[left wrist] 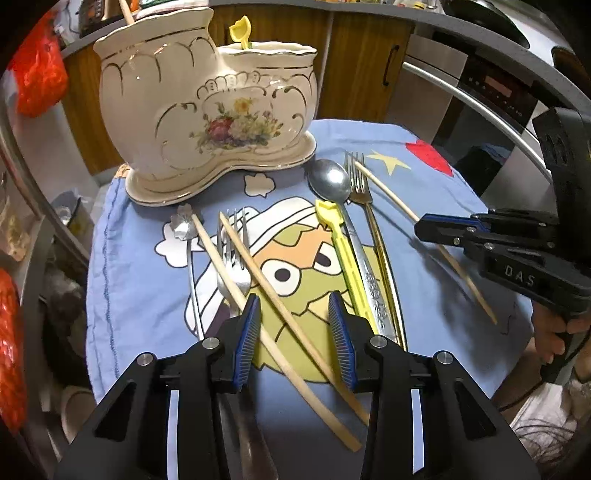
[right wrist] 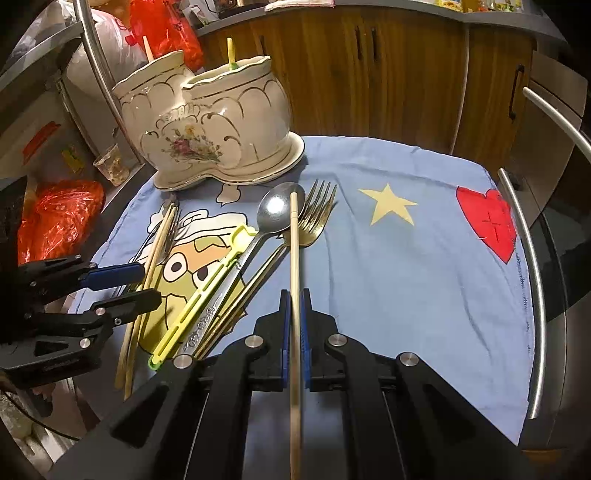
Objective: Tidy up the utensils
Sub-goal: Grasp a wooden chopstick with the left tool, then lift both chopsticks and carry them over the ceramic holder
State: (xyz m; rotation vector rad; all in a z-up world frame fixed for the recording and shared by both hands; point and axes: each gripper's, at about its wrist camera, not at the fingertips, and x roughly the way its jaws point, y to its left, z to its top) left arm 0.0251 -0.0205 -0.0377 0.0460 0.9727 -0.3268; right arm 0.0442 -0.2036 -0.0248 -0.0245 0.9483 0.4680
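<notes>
On the blue cartoon cloth (left wrist: 428, 288) lie two crossed wooden chopsticks (left wrist: 258, 266), a silver fork (left wrist: 231, 258), a flower-tipped spoon (left wrist: 183, 225), a steel spoon (left wrist: 328, 181), a gold fork (left wrist: 360, 181) and a yellow plastic utensil (left wrist: 340, 243). My left gripper (left wrist: 294, 321) straddles both chopsticks, its blue pads (left wrist: 247, 339) partly apart and not pressing them. Further right, my right gripper (right wrist: 294, 295) is shut on a single chopstick (right wrist: 294, 236), which points toward the spoon bowl. The cream floral ceramic holder (left wrist: 207, 110) stands at the back with a yellow utensil (left wrist: 240, 31) and a chopstick (left wrist: 125, 11) in it.
Wooden cabinet doors (right wrist: 369, 74) rise behind the cloth. A curved metal rail (right wrist: 535, 277) runs along the right edge. Red plastic bags (right wrist: 55, 218) and a small cup (right wrist: 110, 166) sit at the left. The star (right wrist: 388, 206) and the heart (right wrist: 487, 221) mark bare cloth.
</notes>
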